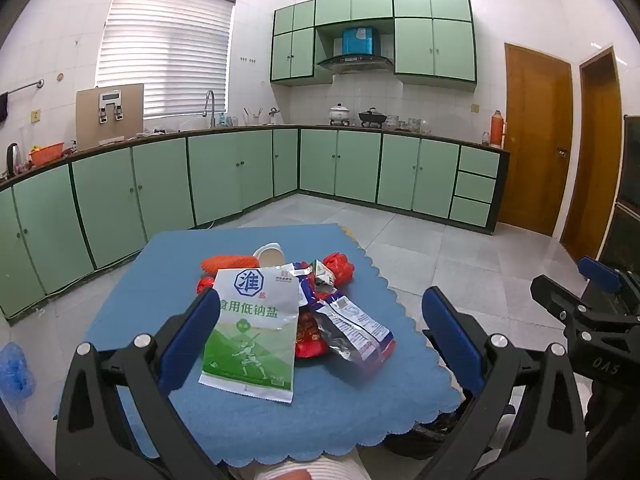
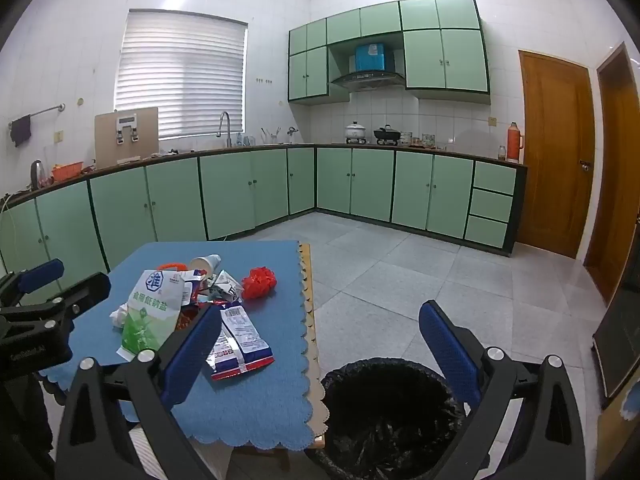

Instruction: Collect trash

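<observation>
A pile of trash lies on a small table with a blue cloth (image 1: pixel 340 412): a white and green salt bag (image 1: pixel 252 332), a blue and white snack wrapper (image 1: pixel 356 328), a red crumpled bag (image 1: pixel 340 266), an orange net (image 1: pixel 228 263) and a paper cup (image 1: pixel 270 254). My left gripper (image 1: pixel 320 316) is open and empty, above the near side of the pile. My right gripper (image 2: pixel 320 328) is open and empty, above the table's right edge and a bin with a black liner (image 2: pixel 388 408). The salt bag (image 2: pixel 154 308) and wrapper (image 2: pixel 240 332) show in the right wrist view too.
The bin stands on the floor beside the table's right front corner. Green kitchen cabinets (image 1: pixel 240 176) run along the far walls. Grey tiled floor (image 2: pixel 400 272) lies between. Wooden doors (image 2: pixel 556 152) are at the right. A blue bag (image 1: pixel 14 368) lies on the floor at left.
</observation>
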`<state>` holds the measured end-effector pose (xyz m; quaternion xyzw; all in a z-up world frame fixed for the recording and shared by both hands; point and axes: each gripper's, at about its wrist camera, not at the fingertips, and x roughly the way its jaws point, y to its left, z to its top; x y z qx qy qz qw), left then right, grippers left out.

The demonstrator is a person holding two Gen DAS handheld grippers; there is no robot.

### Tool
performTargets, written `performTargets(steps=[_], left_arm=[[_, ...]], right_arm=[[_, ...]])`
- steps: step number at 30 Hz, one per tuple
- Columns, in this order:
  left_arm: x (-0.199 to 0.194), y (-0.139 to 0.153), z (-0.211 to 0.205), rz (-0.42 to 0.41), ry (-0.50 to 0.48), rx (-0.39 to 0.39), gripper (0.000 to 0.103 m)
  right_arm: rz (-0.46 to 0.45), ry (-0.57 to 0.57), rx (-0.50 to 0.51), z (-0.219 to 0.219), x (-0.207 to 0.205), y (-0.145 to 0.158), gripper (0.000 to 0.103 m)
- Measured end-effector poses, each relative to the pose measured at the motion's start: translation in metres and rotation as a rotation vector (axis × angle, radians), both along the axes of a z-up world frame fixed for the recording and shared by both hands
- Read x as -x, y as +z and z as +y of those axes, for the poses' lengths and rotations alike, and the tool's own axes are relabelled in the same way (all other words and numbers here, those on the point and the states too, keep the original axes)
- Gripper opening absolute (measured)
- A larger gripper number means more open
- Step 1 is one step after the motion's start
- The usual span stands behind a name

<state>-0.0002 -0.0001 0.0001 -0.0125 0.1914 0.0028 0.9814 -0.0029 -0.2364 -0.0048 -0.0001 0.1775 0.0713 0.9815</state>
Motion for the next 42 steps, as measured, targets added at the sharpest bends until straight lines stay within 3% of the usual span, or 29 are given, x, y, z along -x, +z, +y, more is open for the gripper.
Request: performTargets(steps=[42], left_arm=[[-0.002, 0.000, -0.003, -0.008, 0.005, -0.028, 0.098]], right_arm=[[0.028, -0.036, -0.047, -0.009, -0.008, -0.004, 0.097]])
